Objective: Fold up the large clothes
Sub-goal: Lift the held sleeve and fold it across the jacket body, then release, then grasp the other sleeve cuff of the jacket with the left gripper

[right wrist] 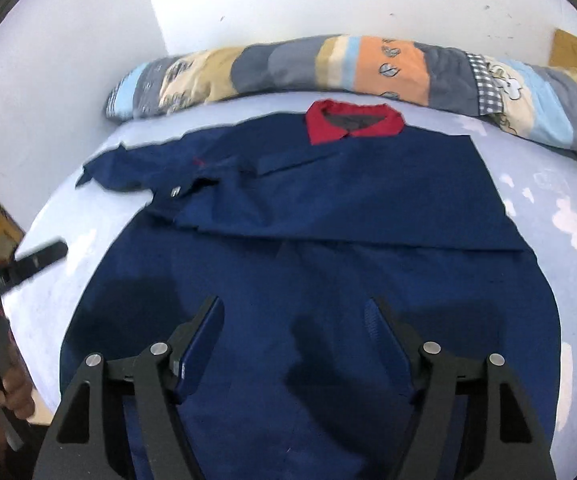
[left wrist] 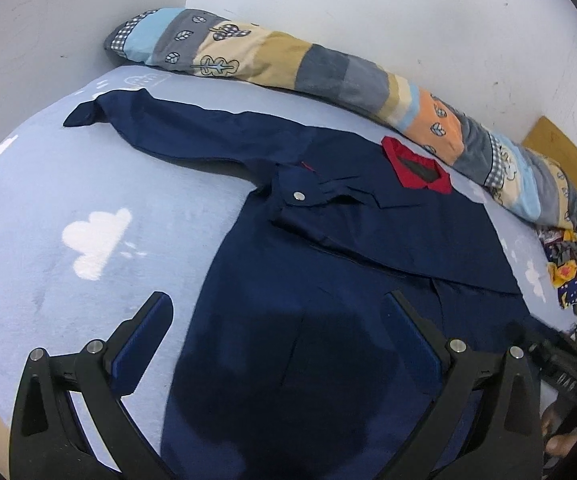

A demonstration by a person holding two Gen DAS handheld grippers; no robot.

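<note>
Shirt: we see a navy shirt (left wrist: pixel 328 264) with a red collar (left wrist: pixel 412 168) lying flat on the pale blue bed (left wrist: pixel 88 184), one sleeve folded across its chest, the other stretched out left.
Left tongs (left wrist: pixel 276 316): apart, empty, above the shirt's lower edge.
Right tongs (right wrist: pixel 294 320): apart, nothing between them, over the shirt's lower half.
Bolster (left wrist: pixel 288 60): along the wall beyond the collar.

Black angular left gripper (left wrist: pixel 276 316) and right gripper (right wrist: pixel 294 320), blue pads (right wrist: pixel 204 344), silver pivot screws (left wrist: pixel 457 345)
</note>
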